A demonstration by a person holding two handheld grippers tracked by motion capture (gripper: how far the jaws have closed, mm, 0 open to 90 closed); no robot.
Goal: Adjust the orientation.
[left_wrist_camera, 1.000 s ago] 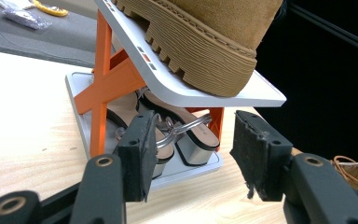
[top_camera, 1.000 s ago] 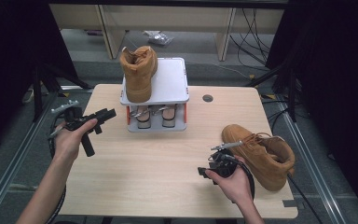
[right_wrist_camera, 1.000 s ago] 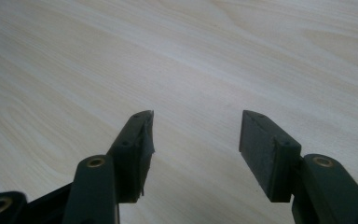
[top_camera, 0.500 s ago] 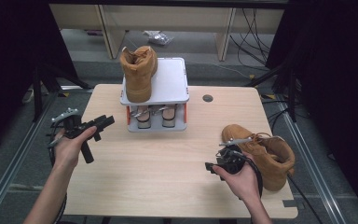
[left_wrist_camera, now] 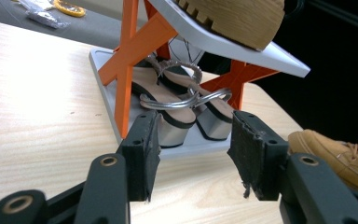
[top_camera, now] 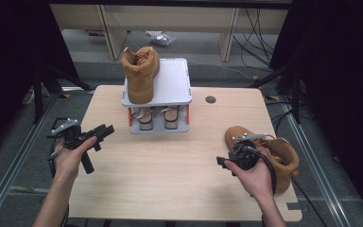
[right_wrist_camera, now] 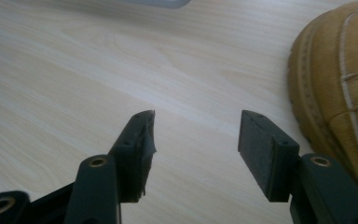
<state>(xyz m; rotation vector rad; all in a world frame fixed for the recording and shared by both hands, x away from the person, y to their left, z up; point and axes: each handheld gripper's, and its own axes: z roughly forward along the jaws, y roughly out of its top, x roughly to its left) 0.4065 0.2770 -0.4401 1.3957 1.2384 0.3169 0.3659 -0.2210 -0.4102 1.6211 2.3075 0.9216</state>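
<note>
We saw the right claw (right_wrist_camera: 193, 149) gaping wide over bare pale wood-grain table (top_camera: 170, 170), nothing between its black padded jaws. The tan boot (right_wrist_camera: 340, 88), matte nubuck with a stitched rounded toe, lay at the right edge of the right gripper view, just beside the right jaw, apart from it. In the high view that boot (top_camera: 276, 151) sat lower right, right claw (top_camera: 224, 161) at its left. Left claw (left_wrist_camera: 193, 154) also stood open and empty, aimed at the rack (left_wrist_camera: 130, 60): orange struts, grey shelves, strappy sandals (left_wrist_camera: 177, 102) below, second boot (top_camera: 141, 73) on top.
</note>
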